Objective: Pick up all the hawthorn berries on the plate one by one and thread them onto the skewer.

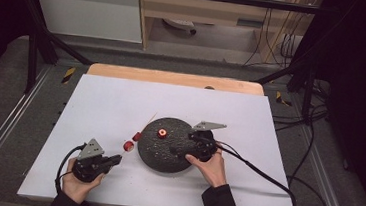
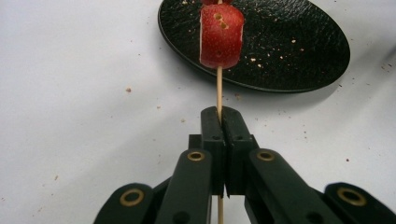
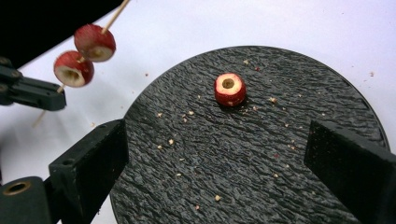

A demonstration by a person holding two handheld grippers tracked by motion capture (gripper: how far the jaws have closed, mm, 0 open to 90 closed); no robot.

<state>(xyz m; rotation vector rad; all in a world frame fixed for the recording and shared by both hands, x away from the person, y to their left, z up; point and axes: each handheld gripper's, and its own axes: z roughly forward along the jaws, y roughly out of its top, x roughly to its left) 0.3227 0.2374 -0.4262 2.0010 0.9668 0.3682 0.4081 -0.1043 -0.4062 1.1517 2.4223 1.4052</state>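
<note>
With the left gripper (image 2: pixel 219 116) clamped on a thin skewer (image 2: pixel 218 91) carrying two fruit pieces (image 3: pixel 74 69) beside the plate (image 3: pixel 299 154), and the right gripper (image 3: pixel 215 154) wide open and empty over the lone piece (image 3: pixel 229 89) on it, a careless pinch risked crushing that soft fruit.

The skewer (image 2: pixel 219 88) runs hidden between the left claw (image 2: pixel 219 114) and off the bottom edge

Red fruit pieces (image 3: pixel 229 89), pale wooden skewer (image 2: pixel 219 88), black pebbled, perhaps slate, plate (image 3: pixel 280 186).
</note>
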